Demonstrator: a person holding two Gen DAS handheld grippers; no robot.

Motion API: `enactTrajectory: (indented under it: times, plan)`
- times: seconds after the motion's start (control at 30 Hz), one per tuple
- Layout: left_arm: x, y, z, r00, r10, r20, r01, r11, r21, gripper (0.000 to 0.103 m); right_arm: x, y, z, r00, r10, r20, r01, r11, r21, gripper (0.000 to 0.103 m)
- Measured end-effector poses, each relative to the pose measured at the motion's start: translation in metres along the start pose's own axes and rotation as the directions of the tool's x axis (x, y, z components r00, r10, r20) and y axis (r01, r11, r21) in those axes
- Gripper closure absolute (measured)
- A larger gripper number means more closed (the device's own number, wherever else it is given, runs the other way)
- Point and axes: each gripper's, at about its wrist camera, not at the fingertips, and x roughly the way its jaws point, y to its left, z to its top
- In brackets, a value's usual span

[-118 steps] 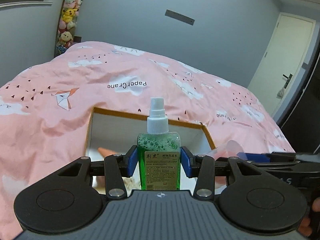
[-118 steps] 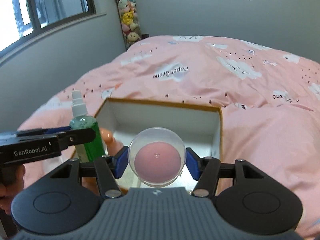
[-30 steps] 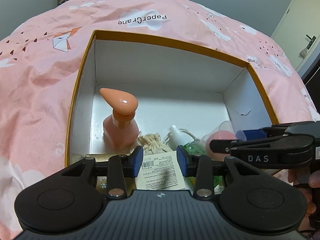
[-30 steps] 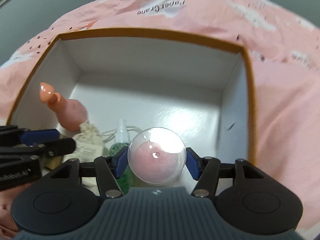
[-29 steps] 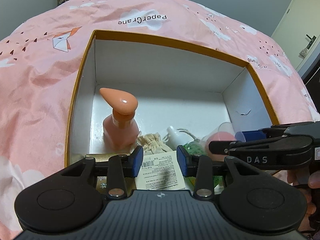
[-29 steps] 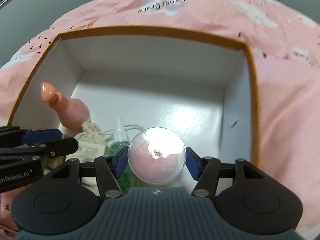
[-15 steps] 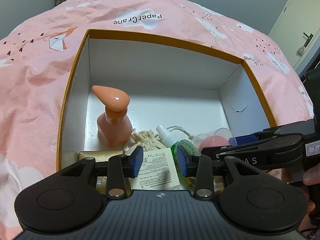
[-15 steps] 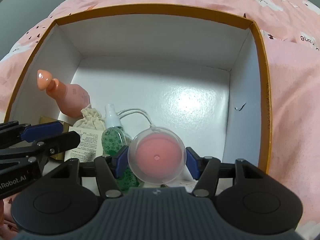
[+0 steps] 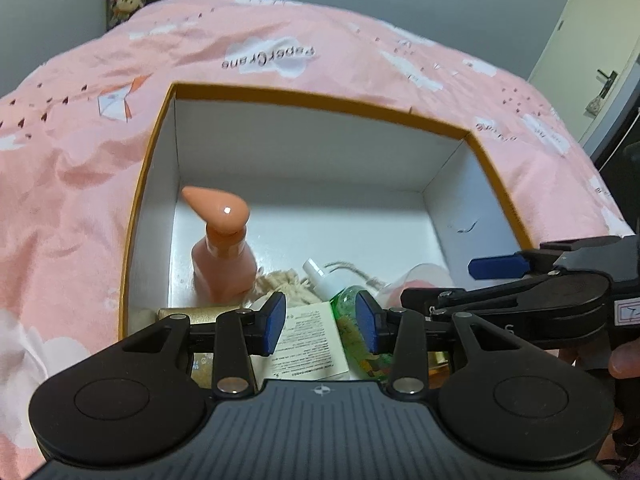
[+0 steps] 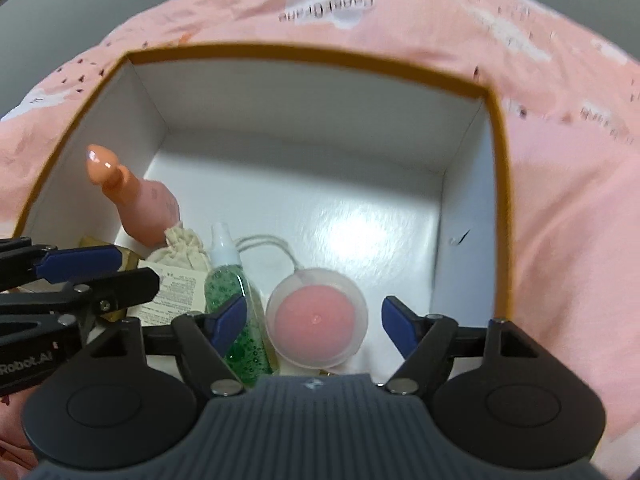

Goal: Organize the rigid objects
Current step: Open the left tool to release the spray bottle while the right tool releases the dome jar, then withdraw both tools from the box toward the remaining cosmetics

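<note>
Clear plastic dome [image 10: 317, 320] looks light and slippery; I'd grip it across its widest part. It sits near-right in the box [image 10: 498, 184], between my wide-open right gripper [image 10: 314, 322]; left gripper [image 9: 320, 322] open, empty.

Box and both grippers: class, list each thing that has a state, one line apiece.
Box: open, lidless.
Green spray bottle: lying down in box.
Pink ball capsule: released, resting in box.
Pump bottle: upright.
Drawstring pouch: cinched.
Left gripper: open.
Right gripper: open.
</note>
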Motion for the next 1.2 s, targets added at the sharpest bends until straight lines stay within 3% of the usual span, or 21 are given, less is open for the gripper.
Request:
enactTrajectory:
  times: [0.23,0.4,0.53,0.67,0.87,0.93,1.07,1.2]
  plan:
    - [-0.027,-0.008,-0.006,0.995,-0.019,0.096,0.017,1.0,0.019,0.05,-0.046,0.011,-0.012,0.984,-0.055,0.168,0.061,0.997,-0.035,0.025]
    - [-0.046,-0.019,-0.016,0.987,-0.049,0.153,0.038,0.996,0.077,0.05,-0.075,0.016,-0.031,0.957,-0.094,0.274,0.104,0.994,-0.019,0.024]
    - [-0.059,-0.031,-0.026,0.979,-0.048,0.196,0.021,0.99,0.137,0.049,-0.088,0.014,-0.044,0.945,-0.095,0.311,0.095,0.995,0.017,0.024]
    - [-0.069,-0.032,-0.035,0.973,-0.077,0.217,0.042,0.986,0.16,0.041,-0.098,0.013,-0.058,0.941,-0.1,0.324,0.089,0.995,0.05,0.024]
    - [-0.075,-0.031,-0.052,0.978,-0.093,0.187,0.058,0.981,0.185,0.025,-0.103,0.015,-0.085,0.952,-0.098,0.289,0.078,0.994,0.079,0.024]
    - [-0.072,-0.028,-0.057,0.986,-0.08,0.148,0.055,0.985,0.166,0.019,-0.101,0.013,-0.092,0.962,-0.092,0.256,0.068,0.993,0.099,0.023]
    - [-0.061,-0.021,-0.067,0.998,-0.049,0.05,0.043,0.992,0.121,0.017,-0.089,0.005,-0.104,0.985,-0.058,0.162,0.03,0.985,0.17,0.023]
    - [-0.051,-0.009,-0.075,0.996,-0.067,-0.058,0.069,0.997,0.044,0.016,-0.071,-0.005,-0.114,0.999,-0.01,0.047,-0.002,0.968,0.252,0.021]
